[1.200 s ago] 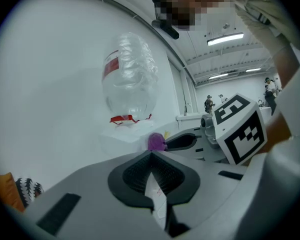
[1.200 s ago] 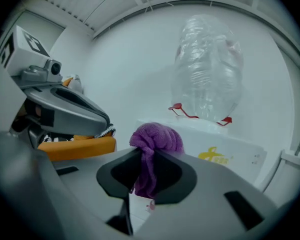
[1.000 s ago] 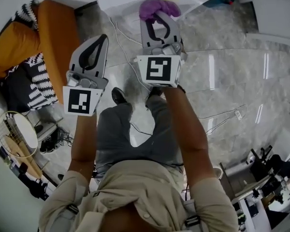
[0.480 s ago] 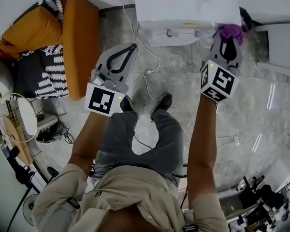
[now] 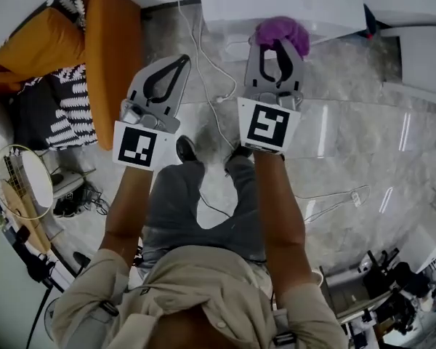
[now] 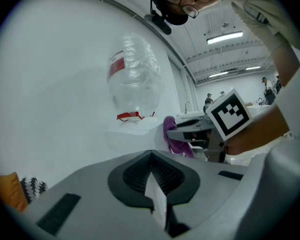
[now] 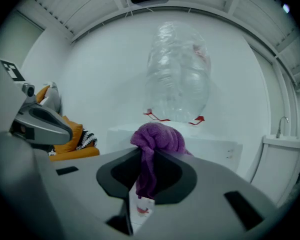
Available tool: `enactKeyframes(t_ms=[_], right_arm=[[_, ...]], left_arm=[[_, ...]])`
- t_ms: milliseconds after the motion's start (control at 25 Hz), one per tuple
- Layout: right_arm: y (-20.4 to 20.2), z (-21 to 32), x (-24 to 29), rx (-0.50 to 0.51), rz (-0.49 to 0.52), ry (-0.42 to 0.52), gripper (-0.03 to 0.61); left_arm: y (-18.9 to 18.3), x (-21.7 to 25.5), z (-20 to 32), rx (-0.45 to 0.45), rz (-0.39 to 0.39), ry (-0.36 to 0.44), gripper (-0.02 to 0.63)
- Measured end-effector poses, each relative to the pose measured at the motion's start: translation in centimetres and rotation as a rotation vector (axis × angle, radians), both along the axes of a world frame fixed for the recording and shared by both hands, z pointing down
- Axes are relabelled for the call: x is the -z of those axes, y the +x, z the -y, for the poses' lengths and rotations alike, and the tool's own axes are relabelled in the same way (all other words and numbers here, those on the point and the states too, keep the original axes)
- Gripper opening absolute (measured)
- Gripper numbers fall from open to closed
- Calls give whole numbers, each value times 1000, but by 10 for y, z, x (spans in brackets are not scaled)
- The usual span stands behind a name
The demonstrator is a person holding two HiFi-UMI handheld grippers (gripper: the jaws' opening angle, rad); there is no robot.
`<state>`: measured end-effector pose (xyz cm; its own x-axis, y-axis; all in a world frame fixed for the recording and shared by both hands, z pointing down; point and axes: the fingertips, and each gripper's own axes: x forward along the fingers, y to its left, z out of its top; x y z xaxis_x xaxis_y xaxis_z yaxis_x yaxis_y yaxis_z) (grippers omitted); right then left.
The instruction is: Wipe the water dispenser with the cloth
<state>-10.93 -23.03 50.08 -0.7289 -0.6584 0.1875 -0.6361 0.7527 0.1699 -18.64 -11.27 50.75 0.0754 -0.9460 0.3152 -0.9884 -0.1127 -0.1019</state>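
Note:
The white water dispenser (image 5: pixel 276 2) stands at the top of the head view, its clear upturned bottle (image 7: pixel 179 74) with a red collar rising above it. My right gripper (image 5: pixel 279 43) is shut on a bunched purple cloth (image 5: pixel 283 30), and the cloth sits against the dispenser's front upper edge. In the right gripper view the cloth (image 7: pixel 157 139) bulges over the jaw tips in front of the dispenser top (image 7: pixel 210 144). My left gripper (image 5: pixel 176 62) is shut with nothing in it, held to the left, short of the dispenser. The left gripper view shows the bottle (image 6: pixel 132 79) and the cloth (image 6: pixel 171 136).
An orange sofa (image 5: pixel 109 57) with striped cushions stands at the left. A white cable (image 5: pixel 203 60) trails over the marble floor below the dispenser. White furniture (image 5: pixel 421 57) stands at the right. A round mirror (image 5: pixel 25 187) stands at the lower left.
The right gripper has swung with the cloth from the dispenser's right corner back toward its middle. The left gripper has shifted a little left.

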Motion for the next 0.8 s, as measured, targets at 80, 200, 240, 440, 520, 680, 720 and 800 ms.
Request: enactKeyframes(t_ms=[80,200,240,440,520,680,720,800], right_arm=[[-20,-24,-12,76,-38,-37,72],[-53,-57,-33,176,-26,-88,72],[-59,-61,-38,188,-22,-84,72],[-64,-61,-45,155,-3,-33,71],[-64,-62,-55,138,-5,-30,70],[-63,-63,-92,115,-24,-76,71],[-63,-63,-103,110,-30,-91,71],[-63,-63,-128,101,-43,-116,70]], left_arm=[[1,-3,-3,-12,27,0,15],[2,-4,-5,-34,57,16,15],[1,-4,-6,-40,63,22,15],[-12,-9,-12,-44,66,45,15],[-12,-15,-14,-50,63,43,15],[-8,-26,-15,-70,61,40,15],[-7,-28,-14,-75,62,40,15],[-6,-35,-12,-84,64,43,15]])
